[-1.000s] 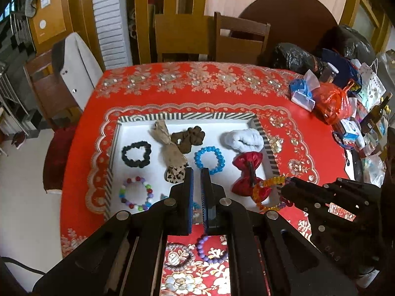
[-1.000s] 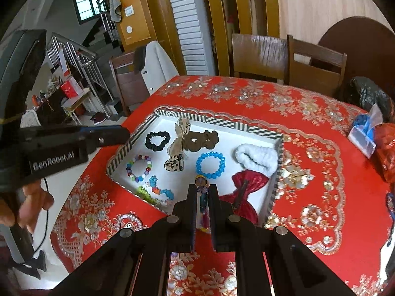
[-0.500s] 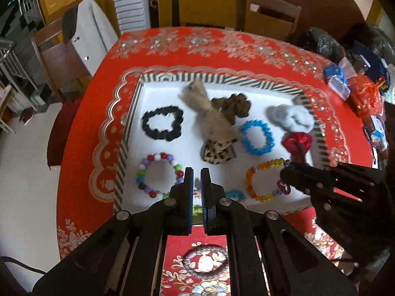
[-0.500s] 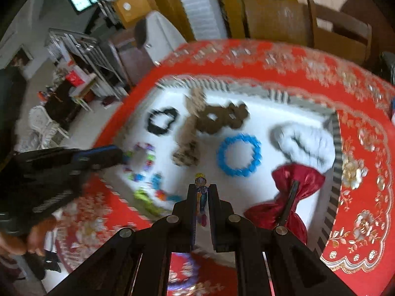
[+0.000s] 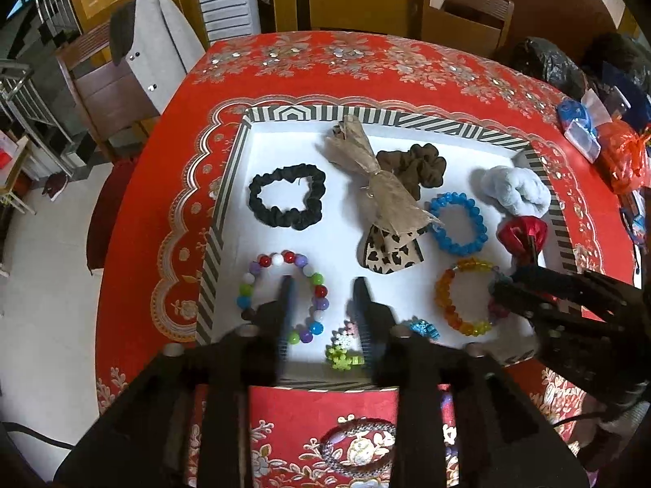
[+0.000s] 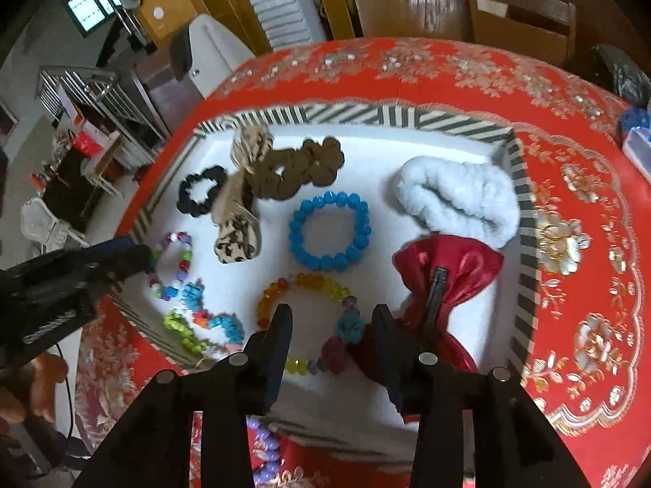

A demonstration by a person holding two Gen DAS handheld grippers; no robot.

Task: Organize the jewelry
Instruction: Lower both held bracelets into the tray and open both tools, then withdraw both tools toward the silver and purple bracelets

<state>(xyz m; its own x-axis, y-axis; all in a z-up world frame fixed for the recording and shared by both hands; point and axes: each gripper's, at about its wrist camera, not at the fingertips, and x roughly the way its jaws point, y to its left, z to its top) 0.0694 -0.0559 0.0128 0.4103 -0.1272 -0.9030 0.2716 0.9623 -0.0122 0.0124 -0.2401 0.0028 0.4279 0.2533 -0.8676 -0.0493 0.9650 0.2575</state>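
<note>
Half a second ago both tongs were pinched nearly shut, the right one on the amber bracelet (image 6: 303, 321); now both stand wide open and hold nothing. That bracelet lies released in the striped tray (image 6: 525, 244) (low centre of the right view), between the right gripper's (image 6: 331, 319) fingers. The left gripper (image 5: 323, 290) hovers over the tray's near edge, straddling the multicolour bracelet (image 5: 285, 297).

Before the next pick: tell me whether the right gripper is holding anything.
No: the right gripper stands open over the amber bracelet, gripping nothing.

Round table under a red floral cloth (image 5: 366, 61), wooden chairs (image 5: 464, 12) behind, pale tiled floor (image 5: 40, 284), window (image 6: 91, 4) upper left
</note>
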